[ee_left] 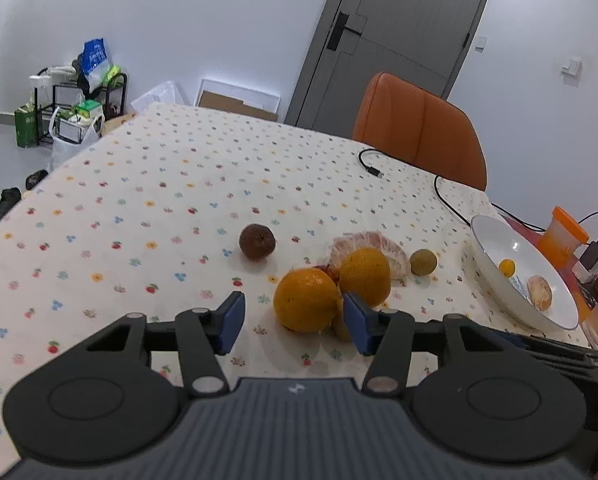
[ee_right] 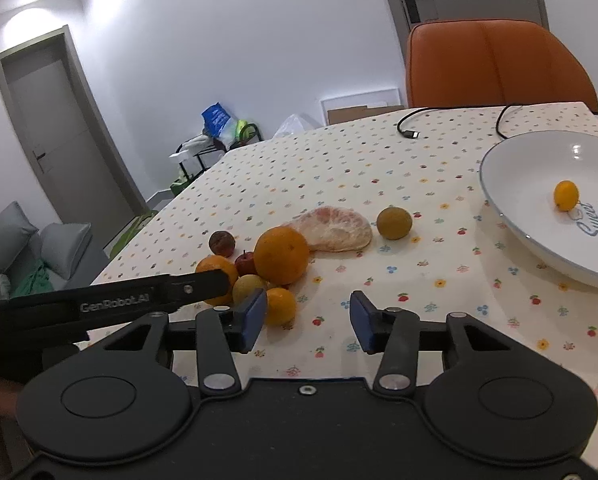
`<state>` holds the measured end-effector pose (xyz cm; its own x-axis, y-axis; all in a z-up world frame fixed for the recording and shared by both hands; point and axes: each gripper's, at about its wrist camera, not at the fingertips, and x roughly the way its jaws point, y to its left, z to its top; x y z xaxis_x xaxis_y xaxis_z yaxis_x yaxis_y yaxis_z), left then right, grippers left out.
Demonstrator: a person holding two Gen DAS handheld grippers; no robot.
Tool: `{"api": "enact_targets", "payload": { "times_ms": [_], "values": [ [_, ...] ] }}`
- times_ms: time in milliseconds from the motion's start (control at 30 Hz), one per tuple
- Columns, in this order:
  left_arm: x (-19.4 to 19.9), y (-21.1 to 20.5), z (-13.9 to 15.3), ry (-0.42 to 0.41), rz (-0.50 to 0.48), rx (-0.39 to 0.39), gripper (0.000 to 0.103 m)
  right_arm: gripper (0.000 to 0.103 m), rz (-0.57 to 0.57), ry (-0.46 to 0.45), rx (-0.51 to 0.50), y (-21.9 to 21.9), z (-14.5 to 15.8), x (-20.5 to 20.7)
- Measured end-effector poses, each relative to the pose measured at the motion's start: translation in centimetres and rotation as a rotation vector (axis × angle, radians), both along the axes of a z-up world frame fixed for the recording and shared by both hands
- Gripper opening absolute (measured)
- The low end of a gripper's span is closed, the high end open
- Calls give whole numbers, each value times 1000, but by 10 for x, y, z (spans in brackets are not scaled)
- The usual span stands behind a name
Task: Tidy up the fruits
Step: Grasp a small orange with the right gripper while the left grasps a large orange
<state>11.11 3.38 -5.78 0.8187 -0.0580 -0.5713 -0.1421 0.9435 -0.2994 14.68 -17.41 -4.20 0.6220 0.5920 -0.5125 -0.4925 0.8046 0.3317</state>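
Fruit lies clustered on the flower-print tablecloth [ee_left: 159, 200]. My left gripper [ee_left: 295, 322] is open, and a large orange [ee_left: 307, 300] sits between its blue pads, close to the right one. Behind it lie a second orange [ee_left: 365, 276], a peeled pomelo segment [ee_left: 373, 242], a dark brown fruit [ee_left: 257, 241] and a small greenish fruit [ee_left: 423, 262]. My right gripper [ee_right: 307, 320] is open and empty, with a small orange [ee_right: 279, 306] just beside its left pad. The white bowl [ee_right: 519, 168] at the right holds a small yellow fruit [ee_right: 566, 196].
The bowl [ee_left: 499, 240] also holds a peeled mandarin [ee_left: 539, 292]. A small red fruit [ee_right: 245, 263] and a yellowish one [ee_right: 247, 288] sit in the cluster. An orange cup [ee_left: 561, 236], black cables [ee_left: 447, 196] and an orange chair [ee_left: 419, 128] stand at the far right side.
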Motion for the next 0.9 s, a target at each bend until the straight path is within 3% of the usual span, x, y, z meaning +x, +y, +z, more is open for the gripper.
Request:
{"api": "enact_targets", "payload": {
  "times_ms": [167,267,433,500,900],
  "values": [
    [4,1,-3,0,-12,-34,53,43,30,8,2,7,0,3],
    [5,4,-2,-5,-10,-52,36,39,43,16,-3,13,-2,7],
    [0,6,1,-4,20,-45,35,31,62,32,-9,22,-6,12],
    [-3,8,2,-2,26,-46,35,23,73,32,-20,26,-8,13],
    [-10,-2,23,-51,15,-33,35,22,34,-29,-13,1,13,1]
  ]
}}
